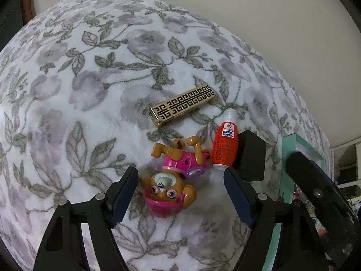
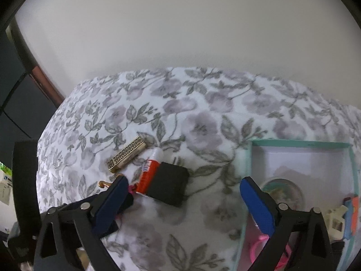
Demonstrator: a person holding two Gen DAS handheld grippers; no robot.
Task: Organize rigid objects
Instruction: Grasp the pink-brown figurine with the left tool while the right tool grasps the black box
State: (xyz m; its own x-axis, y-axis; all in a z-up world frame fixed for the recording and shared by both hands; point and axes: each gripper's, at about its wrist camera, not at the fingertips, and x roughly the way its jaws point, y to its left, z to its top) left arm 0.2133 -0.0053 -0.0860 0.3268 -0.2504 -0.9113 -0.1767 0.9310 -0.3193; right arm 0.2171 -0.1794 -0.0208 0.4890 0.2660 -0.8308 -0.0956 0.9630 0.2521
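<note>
Floral blanket (image 1: 94, 85) lies beneath both hand-held grippers, left (image 1: 180, 183) apparently straddling toy dog (image 1: 171, 180), both wide open, empty.

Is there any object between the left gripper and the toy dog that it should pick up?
Nothing visible. The left gripper is open, and the toy dog lies on the floral blanket directly between its fingers. The orange bottle lies off to the right, beside the dog.
</note>
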